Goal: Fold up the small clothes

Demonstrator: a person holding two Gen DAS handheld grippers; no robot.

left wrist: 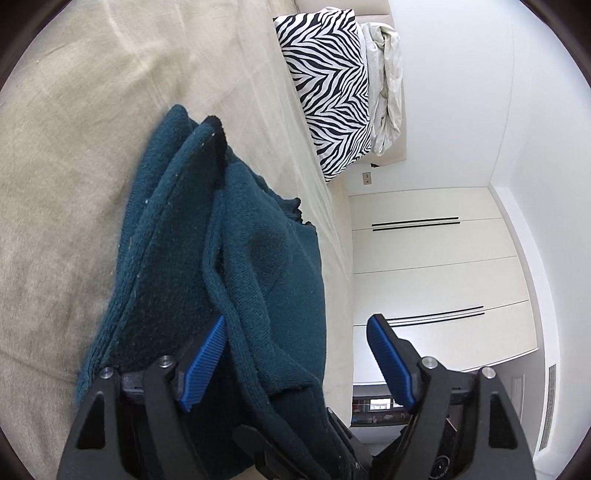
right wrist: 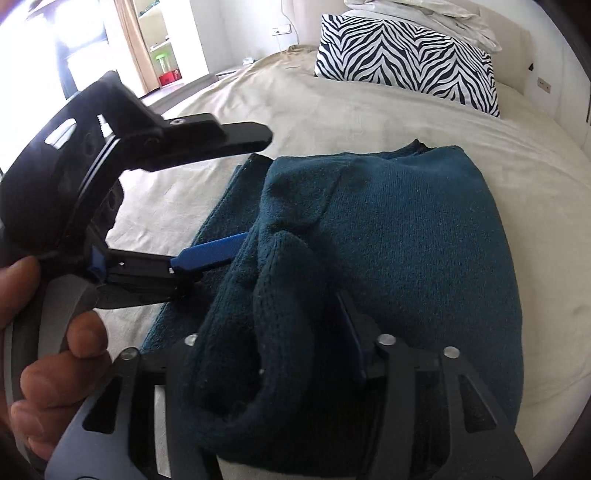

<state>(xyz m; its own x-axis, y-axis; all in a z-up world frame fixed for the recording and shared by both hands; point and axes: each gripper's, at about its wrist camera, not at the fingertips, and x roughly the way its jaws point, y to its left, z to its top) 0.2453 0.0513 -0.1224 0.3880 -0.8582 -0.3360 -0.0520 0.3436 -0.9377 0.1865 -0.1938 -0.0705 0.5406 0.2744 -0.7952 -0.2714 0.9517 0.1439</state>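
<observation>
A dark teal knitted garment (right wrist: 399, 236) lies folded on the beige bed; it also shows in the left wrist view (left wrist: 207, 258). My left gripper (left wrist: 295, 354) is open, its jaws wide apart, with a fold of the garment lying between them against the left blue pad (left wrist: 205, 363). It also appears in the right wrist view (right wrist: 221, 199), held in a hand, one blue finger (right wrist: 207, 254) at the garment's left edge. My right gripper (right wrist: 284, 354) has a thick roll of the garment's near edge between its jaws; the cloth hides its pads.
The beige bed cover (right wrist: 332, 110) spreads all around the garment. A zebra-print pillow (right wrist: 410, 55) and crumpled white bedding (right wrist: 424, 14) lie at the head of the bed. White wardrobe doors (left wrist: 436, 266) stand beyond the bed edge.
</observation>
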